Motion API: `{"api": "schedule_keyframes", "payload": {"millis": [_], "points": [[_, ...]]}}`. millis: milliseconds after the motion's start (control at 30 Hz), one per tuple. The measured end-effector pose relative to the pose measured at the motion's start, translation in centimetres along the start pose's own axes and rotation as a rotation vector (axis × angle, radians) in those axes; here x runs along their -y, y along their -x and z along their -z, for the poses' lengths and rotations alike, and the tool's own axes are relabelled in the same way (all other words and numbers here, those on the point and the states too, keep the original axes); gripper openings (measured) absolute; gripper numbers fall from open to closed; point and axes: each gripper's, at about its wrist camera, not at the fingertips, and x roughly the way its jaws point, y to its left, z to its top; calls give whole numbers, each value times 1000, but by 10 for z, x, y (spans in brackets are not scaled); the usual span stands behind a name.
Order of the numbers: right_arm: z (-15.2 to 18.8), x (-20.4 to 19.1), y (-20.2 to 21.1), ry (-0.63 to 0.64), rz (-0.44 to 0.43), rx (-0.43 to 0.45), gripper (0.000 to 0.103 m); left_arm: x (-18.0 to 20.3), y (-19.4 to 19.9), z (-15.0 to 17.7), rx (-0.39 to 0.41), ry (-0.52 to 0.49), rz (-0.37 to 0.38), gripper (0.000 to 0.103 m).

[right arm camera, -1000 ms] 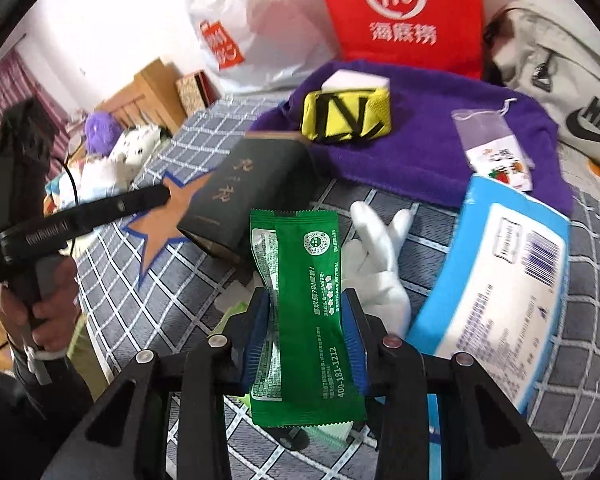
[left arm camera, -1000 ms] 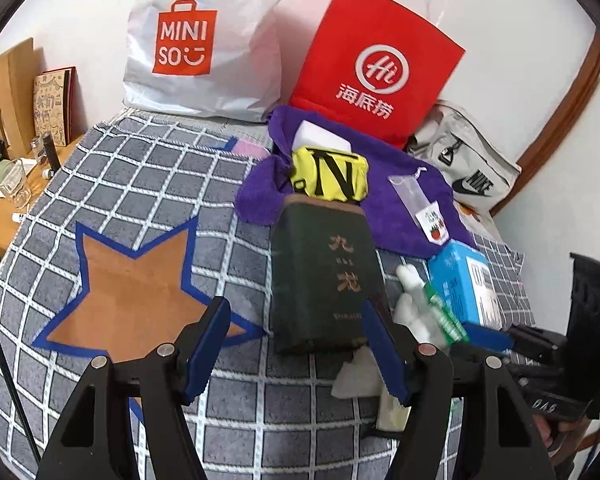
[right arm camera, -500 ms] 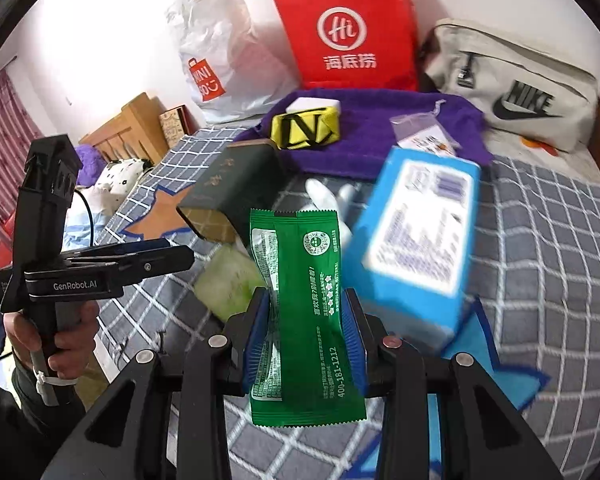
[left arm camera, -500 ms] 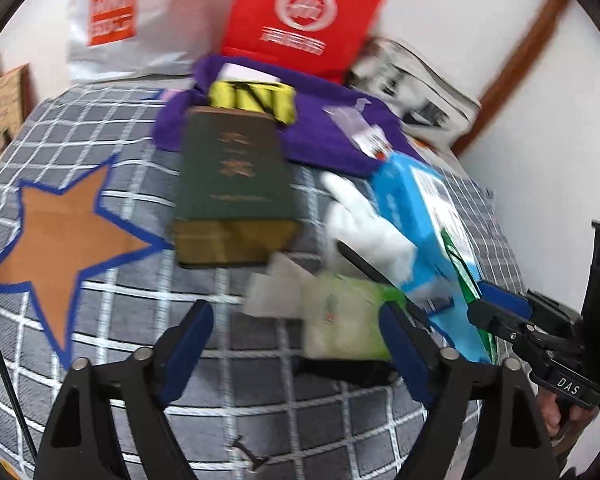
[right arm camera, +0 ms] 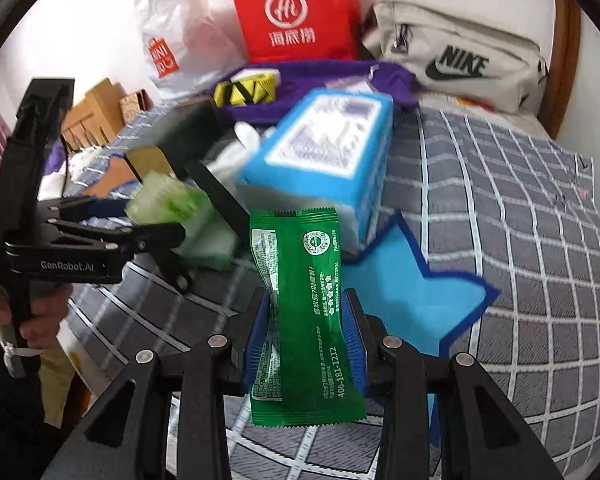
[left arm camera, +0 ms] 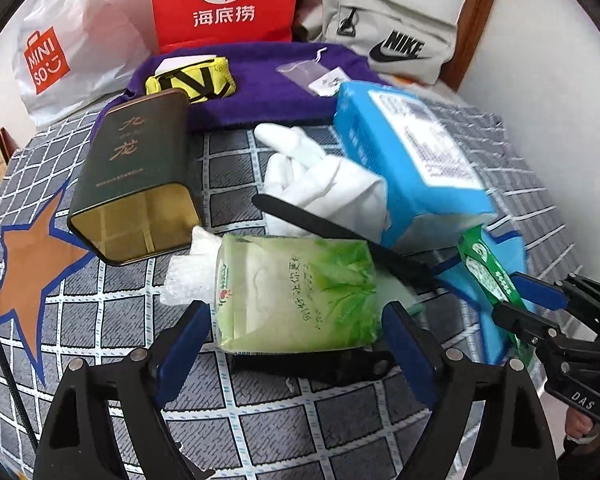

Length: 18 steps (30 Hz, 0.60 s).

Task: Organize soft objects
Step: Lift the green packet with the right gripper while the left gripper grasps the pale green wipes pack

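In the left wrist view the left gripper (left arm camera: pixel 296 344) has its fingers (left arm camera: pixel 184 340) spread wide, released, flanking the pale green tissue pack (left arm camera: pixel 296 292) at lower centre; neither pad visibly presses it. The pack lies on the checked bedspread (left arm camera: pixel 260 432), below the white glove (left arm camera: pixel 320 184) and the dark green tin (left arm camera: pixel 136 172). In the right wrist view the right gripper (right arm camera: pixel 306 344) pinches the green sachet (right arm camera: pixel 304 304) upright, bottom centre, below the blue box (right arm camera: pixel 324 156).

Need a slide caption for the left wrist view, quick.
Open left gripper straddles the green tissue pack on the checked bedspread.
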Motion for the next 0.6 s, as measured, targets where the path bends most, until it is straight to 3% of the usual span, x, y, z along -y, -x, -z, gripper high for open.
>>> {"api": "schedule_keyframes", "payload": {"millis": [200, 267, 400, 600], "points": [[7, -1, -17, 12, -1, -29, 39, -4, -6, -1, 8, 13, -26, 86], [7, -2, -18, 20, -3, -27, 43, -9, -3, -1, 21, 31, 14, 71], [10, -2, -19, 11, -9, -5, 49, -18, 5, -1, 43, 58, 28, 70], [12, -2, -15, 7, 12, 6, 36, -37, 22, 2, 71, 86, 14, 70]]}}
